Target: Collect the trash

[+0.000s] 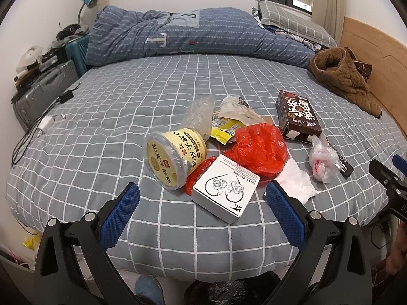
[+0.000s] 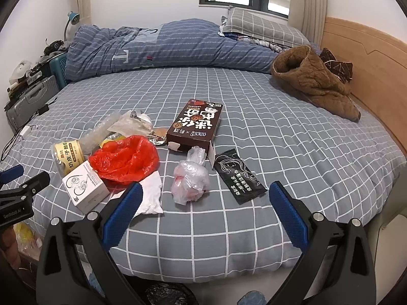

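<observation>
1. The bed (image 2: 254, 218), in a grey checked sheet, carries all the trash in a loose heap near its front edge.
2. A rolled blue quilt (image 2: 162, 48) lies across the far side, well beyond the heap.
3. A brown fleece garment (image 2: 315, 84) is slumped by the wooden headboard (image 2: 371, 76), well apart from the heap.
4. The brown snack box (image 2: 195, 124) lies flat, long axis running front to back, its torn open end facing the front edge.
5. The red plastic bag (image 2: 127, 160) is crumpled just left of the box.
6. The yellow yogurt tub (image 1: 173, 157) lies on its side left of the red bag, lid facing the front edge.
7. The white earphone box (image 1: 226, 190) lies flat, touching the red bag's front.
8. The black sachet (image 2: 239, 175) lies right of the knotted clear bag (image 2: 190, 178), long axis slanting front-right.
9. The left gripper (image 1: 203, 200) is spread wide, empty, straddling the earphone box.
10. The right gripper (image 2: 206, 198) is spread wide, empty, in front of the clear bag.
</observation>
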`<state>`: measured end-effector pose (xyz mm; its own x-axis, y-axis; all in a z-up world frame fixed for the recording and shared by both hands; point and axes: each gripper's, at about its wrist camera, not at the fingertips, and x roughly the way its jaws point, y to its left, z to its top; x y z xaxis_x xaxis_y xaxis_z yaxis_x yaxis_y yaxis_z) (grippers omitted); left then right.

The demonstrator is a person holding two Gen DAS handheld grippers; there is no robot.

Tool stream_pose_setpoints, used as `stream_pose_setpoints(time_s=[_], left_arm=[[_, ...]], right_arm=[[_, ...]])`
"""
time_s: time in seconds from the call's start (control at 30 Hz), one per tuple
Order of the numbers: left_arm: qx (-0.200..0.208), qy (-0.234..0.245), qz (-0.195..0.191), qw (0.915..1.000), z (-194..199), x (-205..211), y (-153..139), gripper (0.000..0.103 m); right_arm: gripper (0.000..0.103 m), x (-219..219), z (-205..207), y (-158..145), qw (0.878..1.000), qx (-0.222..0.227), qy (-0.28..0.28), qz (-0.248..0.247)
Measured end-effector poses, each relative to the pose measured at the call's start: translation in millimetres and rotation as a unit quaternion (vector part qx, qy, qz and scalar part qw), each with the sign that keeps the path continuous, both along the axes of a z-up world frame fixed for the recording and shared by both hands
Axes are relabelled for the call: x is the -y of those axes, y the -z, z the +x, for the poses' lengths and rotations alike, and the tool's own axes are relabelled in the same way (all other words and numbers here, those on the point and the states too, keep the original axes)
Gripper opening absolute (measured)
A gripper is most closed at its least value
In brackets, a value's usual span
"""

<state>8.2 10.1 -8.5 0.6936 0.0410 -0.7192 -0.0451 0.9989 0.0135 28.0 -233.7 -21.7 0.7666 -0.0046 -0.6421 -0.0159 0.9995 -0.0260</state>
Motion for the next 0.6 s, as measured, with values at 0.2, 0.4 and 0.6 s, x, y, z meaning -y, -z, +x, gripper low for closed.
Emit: stream_pose_setpoints(time_s=[0.2,0.4,0.6], left_arm=[[0.002,0.0,0.0,1.0,-0.3,0.8,-1.1,0.097],[0.003,0.003,0.001,1.0,-1.2,2.8,-2.2,0.097],[0.003,0.002,0.0,1.0,-1.6,2.9,-2.2,0.097]], right_arm=[[0.096,3.7,-0.5,-2.5,1.0,0.003,0.005,-0.001],[0.096,5.6,-1.3,-3.5,1.0,0.005,0.009,-0.005],[0.096,7.1,-1.9,-4.0,1.0,0.007,0.01,-0.006]])
